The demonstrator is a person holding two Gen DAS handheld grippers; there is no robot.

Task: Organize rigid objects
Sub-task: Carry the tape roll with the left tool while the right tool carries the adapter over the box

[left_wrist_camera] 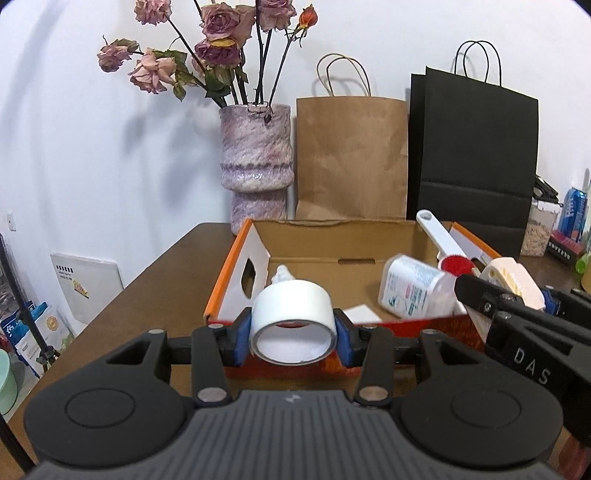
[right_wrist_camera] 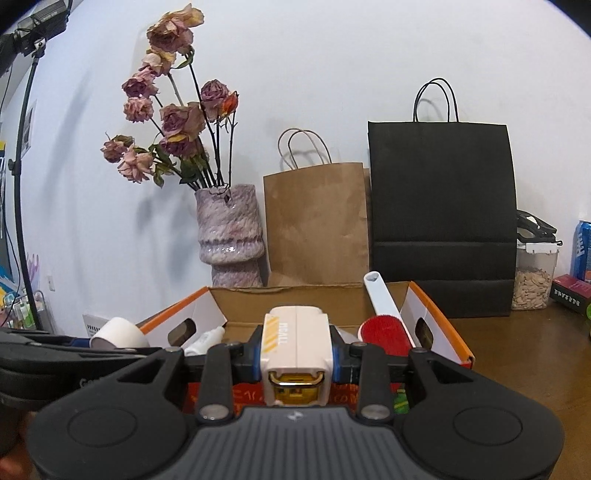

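Brown wooden desk point(left_wrist_camera: 155, 280), carrying everything, its far edge against a white wall. At that far edge, toward the right: black paper bag point(left_wrist_camera: 476, 155) upright, brown paper bag point(left_wrist_camera: 351, 158) just beside it on the left, then a mottled pink vase point(left_wrist_camera: 256, 158) of dried roses point(left_wrist_camera: 221, 29) near the desk's far left corner. In front of these, an open cardboard box point(left_wrist_camera: 236, 273) with orange-edged flaps, set in the middle of the desk. Inside the box: a white brush with a red pad point(right_wrist_camera: 384, 328), leaning with its handle up against the back right corner; a white bottle with a printed label point(left_wrist_camera: 413, 288), tilted on its side at the right; a small white tube point(right_wrist_camera: 207, 338) at the left wall; a flat white card point(left_wrist_camera: 364, 314) on the floor near the front wall. Left hand-held gripper point(left_wrist_camera: 293, 330), above the front edge of the box, clamped narrow on a roll of white tape point(left_wrist_camera: 293, 317), core facing the camera. Right hand-held gripper point(right_wrist_camera: 295, 360), just to the right and also at the box's front edge, closed tight on a cream block with yellow stripes and a yellow clip end point(right_wrist_camera: 295, 343). At the desk's far right edge: a clear jar of pale pieces point(right_wrist_camera: 532, 280) and a blue can point(right_wrist_camera: 583, 251).
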